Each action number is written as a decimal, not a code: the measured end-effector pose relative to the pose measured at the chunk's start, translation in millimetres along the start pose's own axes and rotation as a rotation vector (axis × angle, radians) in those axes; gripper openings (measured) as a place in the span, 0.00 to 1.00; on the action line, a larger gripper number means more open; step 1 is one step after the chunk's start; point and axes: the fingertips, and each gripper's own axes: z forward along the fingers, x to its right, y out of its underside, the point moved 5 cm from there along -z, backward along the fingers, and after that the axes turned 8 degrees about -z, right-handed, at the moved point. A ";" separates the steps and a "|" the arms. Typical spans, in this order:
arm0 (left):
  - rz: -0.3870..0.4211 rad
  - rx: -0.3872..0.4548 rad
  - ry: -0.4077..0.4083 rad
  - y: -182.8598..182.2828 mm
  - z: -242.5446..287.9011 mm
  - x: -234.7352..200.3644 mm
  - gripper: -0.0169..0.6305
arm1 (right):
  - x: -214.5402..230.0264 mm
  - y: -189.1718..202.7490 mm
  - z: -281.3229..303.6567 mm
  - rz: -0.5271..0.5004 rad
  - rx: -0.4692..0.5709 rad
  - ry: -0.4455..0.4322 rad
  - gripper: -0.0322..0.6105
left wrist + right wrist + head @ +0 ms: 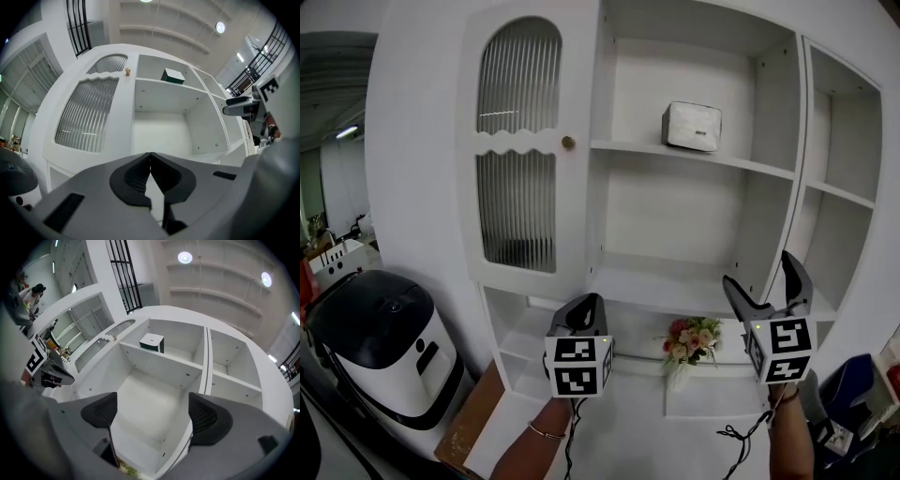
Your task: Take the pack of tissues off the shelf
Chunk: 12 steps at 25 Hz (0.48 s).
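Right tongs [761, 274] stand wide apart, left tongs [587, 302] pressed together, both empty below the white rectangular pack of tissues [692, 126]; I should lift the right ones level with it.

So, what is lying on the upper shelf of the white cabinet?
Only the pack of tissues lies on the upper shelf. The spot directly behind the pack is covered by it, so it cannot be checked.
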 end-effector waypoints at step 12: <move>0.017 0.025 0.036 -36.7 13.2 6.7 0.05 | 19.3 -56.4 37.5 -0.167 0.067 -0.081 0.82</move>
